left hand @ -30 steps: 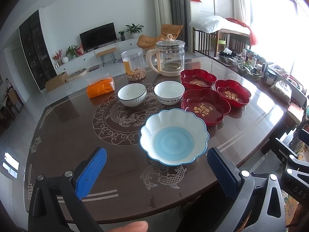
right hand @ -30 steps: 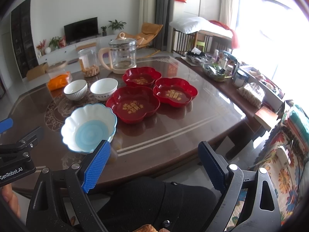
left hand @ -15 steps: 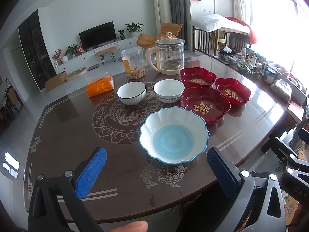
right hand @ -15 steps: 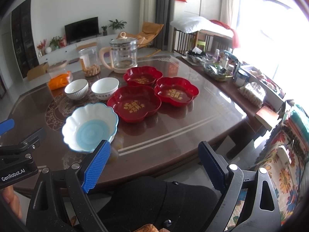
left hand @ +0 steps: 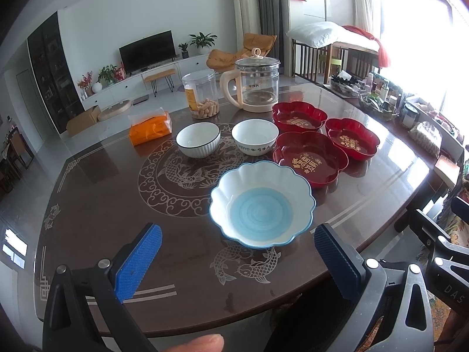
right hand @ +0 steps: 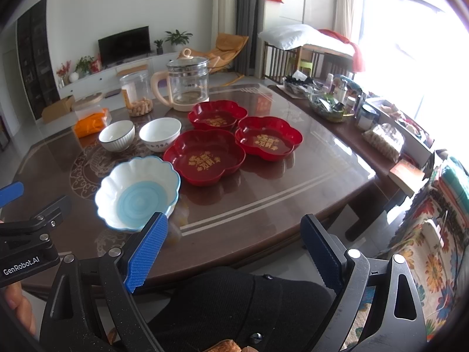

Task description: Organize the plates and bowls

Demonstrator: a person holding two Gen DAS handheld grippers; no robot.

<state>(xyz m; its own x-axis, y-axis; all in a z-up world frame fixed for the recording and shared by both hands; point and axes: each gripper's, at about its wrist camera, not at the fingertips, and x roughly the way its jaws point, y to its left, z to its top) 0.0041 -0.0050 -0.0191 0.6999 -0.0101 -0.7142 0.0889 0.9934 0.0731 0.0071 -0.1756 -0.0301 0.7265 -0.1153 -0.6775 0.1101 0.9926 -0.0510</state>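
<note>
A scalloped white bowl with a blue centre (left hand: 262,205) (right hand: 137,193) sits on the dark table near its front edge. Behind it stand two small white bowls, one ribbed (left hand: 198,139) (right hand: 116,135) and one with writing (left hand: 254,136) (right hand: 160,133). Three red flower-shaped plates lie to the right: the near one (left hand: 309,160) (right hand: 204,156), the right one (left hand: 352,142) (right hand: 268,138), and the far one (left hand: 299,116) (right hand: 217,115). My left gripper (left hand: 237,259) is open and empty just in front of the blue bowl. My right gripper (right hand: 234,249) is open and empty off the table's front edge.
A glass kettle (left hand: 255,85) (right hand: 184,83), a clear jar of snacks (left hand: 200,94) and an orange packet (left hand: 150,127) stand at the back of the table (left hand: 96,202). A side bench with baskets and jars (right hand: 337,99) runs along the right.
Both grippers have shifted very slightly toward the table. The dishes have not moved and both grippers remain open.
</note>
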